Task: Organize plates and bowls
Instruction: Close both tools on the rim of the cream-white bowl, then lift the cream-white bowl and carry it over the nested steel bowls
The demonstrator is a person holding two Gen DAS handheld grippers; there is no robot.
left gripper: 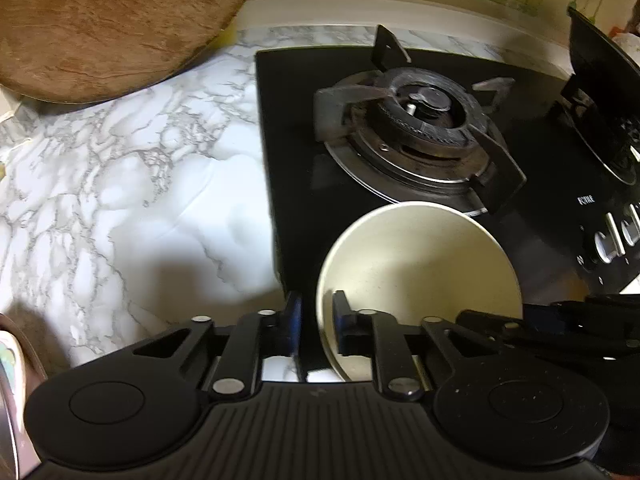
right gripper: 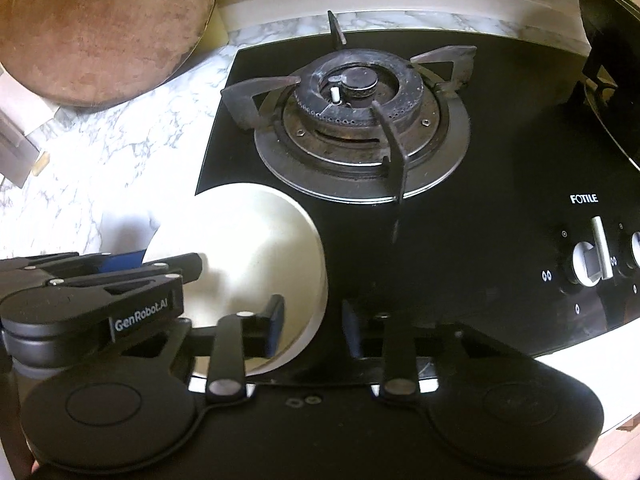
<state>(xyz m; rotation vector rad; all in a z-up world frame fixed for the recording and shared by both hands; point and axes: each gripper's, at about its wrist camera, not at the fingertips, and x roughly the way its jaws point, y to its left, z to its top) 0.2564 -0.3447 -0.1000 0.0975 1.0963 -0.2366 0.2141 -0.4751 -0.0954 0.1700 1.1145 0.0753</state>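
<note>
You hold the cream bowl [left gripper: 420, 276] at the near-left corner of the black hob [right gripper: 480, 140], left gripper [left gripper: 318, 328] and right gripper [right gripper: 312, 330] each apparently pinching opposite rims; uneven lifting may tip it

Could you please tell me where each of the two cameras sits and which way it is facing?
Left wrist: sits on the left gripper, looking steeply down over the marble counter and stove; its own fingers straddle the bowl rim, and the right gripper shows alongside.
Right wrist: sits on the right gripper, facing the burner and knobs; its fingers straddle the bowl's opposite rim, with the left gripper alongside.
Shared: bowl, stove, counter, wooden board.
</note>
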